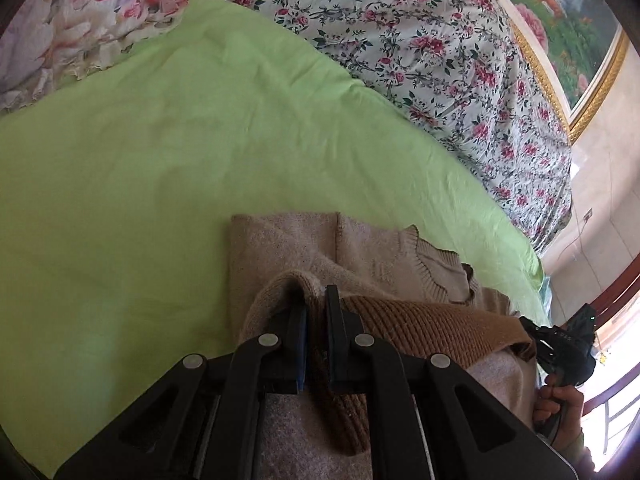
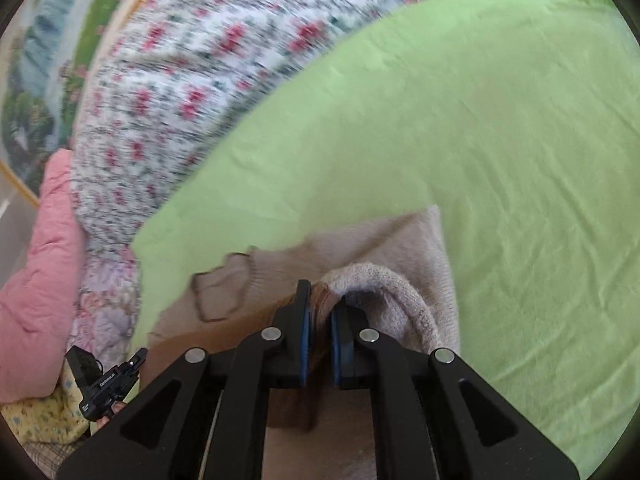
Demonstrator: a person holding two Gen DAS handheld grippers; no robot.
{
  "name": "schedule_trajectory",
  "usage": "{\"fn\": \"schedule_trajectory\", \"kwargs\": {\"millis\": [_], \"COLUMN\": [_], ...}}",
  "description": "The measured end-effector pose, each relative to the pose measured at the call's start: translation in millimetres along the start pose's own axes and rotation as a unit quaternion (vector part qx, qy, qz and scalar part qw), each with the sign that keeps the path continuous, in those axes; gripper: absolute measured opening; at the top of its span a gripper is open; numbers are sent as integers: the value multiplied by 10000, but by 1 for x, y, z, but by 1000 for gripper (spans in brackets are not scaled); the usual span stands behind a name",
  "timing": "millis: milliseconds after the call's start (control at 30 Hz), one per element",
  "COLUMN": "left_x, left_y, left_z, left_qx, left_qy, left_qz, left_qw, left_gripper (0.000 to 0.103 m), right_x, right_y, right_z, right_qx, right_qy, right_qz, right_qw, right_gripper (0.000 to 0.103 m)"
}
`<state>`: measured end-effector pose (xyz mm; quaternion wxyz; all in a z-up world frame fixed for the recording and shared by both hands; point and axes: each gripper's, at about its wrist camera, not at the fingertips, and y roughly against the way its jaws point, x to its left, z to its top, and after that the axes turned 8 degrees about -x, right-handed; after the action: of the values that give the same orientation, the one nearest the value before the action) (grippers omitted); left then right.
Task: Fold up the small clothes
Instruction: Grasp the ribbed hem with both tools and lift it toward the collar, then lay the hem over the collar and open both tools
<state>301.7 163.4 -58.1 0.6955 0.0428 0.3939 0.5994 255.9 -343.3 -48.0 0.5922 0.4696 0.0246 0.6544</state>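
Midway through a fold, two hand-held grippers are clamped on one small beige knit sweater (image 1: 288, 248) spread on a lime-green sheet (image 1: 140, 160). From the left wrist camera, the left gripper (image 1: 316, 304) has its two black fingers nearly together, their blue pads pinching a raised fold of the knit where a darker ribbed brown band (image 1: 420, 324) meets the paler wool. Ahead of the fingers, the rest of the garment lies flat on the sheet, one squared fold edge and a scalloped trim visible. At the right edge of that view a person's hand (image 1: 560, 404) grips the handle of the second device.

From the right wrist camera, the right gripper (image 2: 320, 304) is likewise closed on the same sweater (image 2: 380, 240), a hump of pale knit bunched against its right finger and brown fabric caught between the pads. A small scalloped flap (image 2: 220, 288) of the garment lies to the left of the fingers. At lower left, part of the other gripper's black body (image 2: 104, 384) shows.

One green sheet covers the working surface. Beyond it lies one white bedspread (image 1: 440, 60) printed with pink and red flowers, blurred in the right view. One pink quilted item (image 2: 36, 280) sits at the left edge, and one gold-framed landscape picture (image 1: 568, 12) hangs on the wall behind the bed.
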Motion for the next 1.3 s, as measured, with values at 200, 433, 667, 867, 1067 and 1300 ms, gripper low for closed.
{"fn": "schedule_trajectory", "kwargs": {"millis": [200,433,667,867,1067,1300], "left_x": [-26,-93,-102,-72,-12,6], "left_y": [40,59,-12,-49,-51,-12], "left_z": [-21,-83,-69,-13,37,28], "left_qx": [225,896,1429,1170,489,229], "left_qy": [-558,-1034,-1150,-1037,-11,410], "left_qz": [-172,-1180,-927,-231,373,332], "left_qw": [9980,9835,9787,9874,9981,9983], "left_gripper": [15,20,17,14,14,14], "right_x": [6,78,115,96,54,64], "right_y": [36,85,5,-54,-54,-6], "right_z": [-2,-67,-93,-49,29,19], "right_qx": [-206,419,1705,1839,419,-36], "right_qy": [20,1523,2256,2294,1139,904], "right_qz": [49,818,862,45,-884,-529], "right_qw": [9998,9841,9553,9558,9887,9945], "right_gripper": [39,42,42,33,33,36]}}
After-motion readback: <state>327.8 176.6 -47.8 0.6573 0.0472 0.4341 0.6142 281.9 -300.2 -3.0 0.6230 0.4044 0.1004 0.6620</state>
